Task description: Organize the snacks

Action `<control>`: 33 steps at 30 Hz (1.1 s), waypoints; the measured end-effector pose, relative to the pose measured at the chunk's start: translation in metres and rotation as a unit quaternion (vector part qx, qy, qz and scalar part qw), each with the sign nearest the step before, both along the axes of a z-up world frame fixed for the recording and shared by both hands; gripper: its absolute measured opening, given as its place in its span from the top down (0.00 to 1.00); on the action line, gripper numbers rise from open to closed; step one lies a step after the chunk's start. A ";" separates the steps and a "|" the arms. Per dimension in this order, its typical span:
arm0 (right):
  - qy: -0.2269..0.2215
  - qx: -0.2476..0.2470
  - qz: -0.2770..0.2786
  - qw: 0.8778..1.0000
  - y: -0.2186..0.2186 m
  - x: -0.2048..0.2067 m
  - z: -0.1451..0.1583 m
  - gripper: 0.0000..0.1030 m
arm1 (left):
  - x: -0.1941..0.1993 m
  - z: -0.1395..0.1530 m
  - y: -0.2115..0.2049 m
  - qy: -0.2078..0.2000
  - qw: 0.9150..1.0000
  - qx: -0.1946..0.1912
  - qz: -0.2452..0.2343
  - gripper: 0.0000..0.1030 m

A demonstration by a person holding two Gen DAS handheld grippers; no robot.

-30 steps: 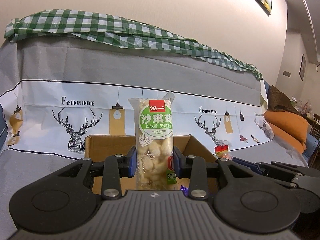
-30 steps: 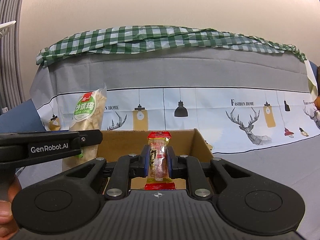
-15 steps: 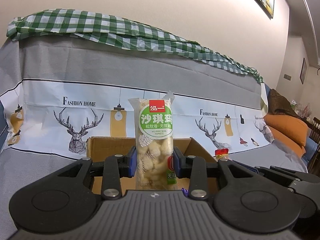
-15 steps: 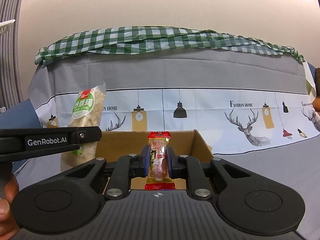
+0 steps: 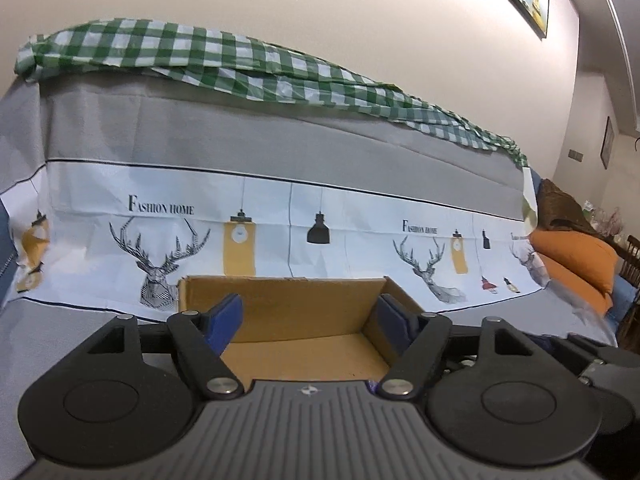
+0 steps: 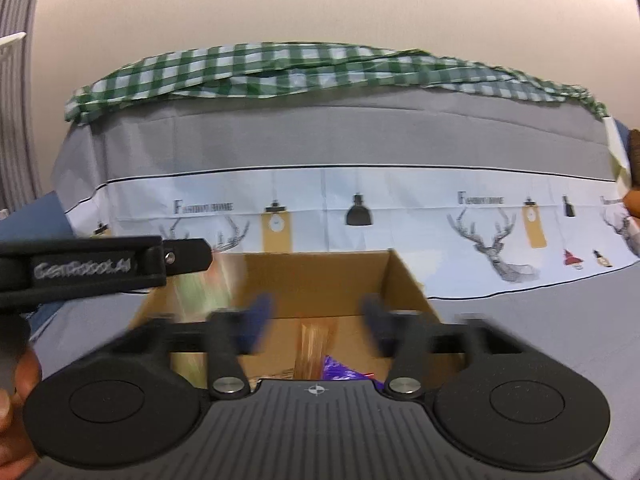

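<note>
Both my hand-held grippers hang over the open brown cardboard box. The left hand-held gripper is opening, nothing between its jaws. The right hand-held gripper is opening too; a blurred tan snack packet lies below in the box beside a purple wrapper.

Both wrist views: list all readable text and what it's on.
"FASHION HOME": printed on the sofa cover, above the deer, left wrist view.
Same print further right: small, reads the same.
A third print by the cover's right edge: too small to read.
"GenRobot.AI": on the left tongs' side in the right wrist view, motion-blurred.
Sofa-cover prints in the right wrist view: blurred.
Falling snack packs: unreadable.
</note>
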State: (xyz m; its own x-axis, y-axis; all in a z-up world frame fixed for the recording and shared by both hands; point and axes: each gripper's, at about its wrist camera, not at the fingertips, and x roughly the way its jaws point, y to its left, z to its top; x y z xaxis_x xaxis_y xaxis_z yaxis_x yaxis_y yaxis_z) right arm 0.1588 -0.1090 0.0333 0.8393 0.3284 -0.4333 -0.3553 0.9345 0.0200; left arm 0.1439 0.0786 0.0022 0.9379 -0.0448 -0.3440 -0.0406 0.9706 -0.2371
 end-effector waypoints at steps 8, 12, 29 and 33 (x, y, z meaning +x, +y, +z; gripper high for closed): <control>0.020 0.021 -0.012 1.000 -0.010 0.001 -0.001 0.05 | -0.025 0.006 0.000 -0.042 0.998 0.031 0.026 0.07; 0.020 0.041 -0.017 0.999 -0.020 -0.006 0.003 0.02 | -0.048 0.007 -0.006 -0.054 0.996 0.051 0.043 0.07; 0.062 0.025 -0.024 0.997 -0.090 -0.088 0.004 0.01 | -0.142 -0.004 -0.032 0.097 0.993 0.013 0.062 0.00; 0.103 0.042 -0.029 0.993 -0.100 -0.097 -0.009 0.01 | -0.151 -0.015 -0.047 0.127 0.991 0.014 0.045 0.00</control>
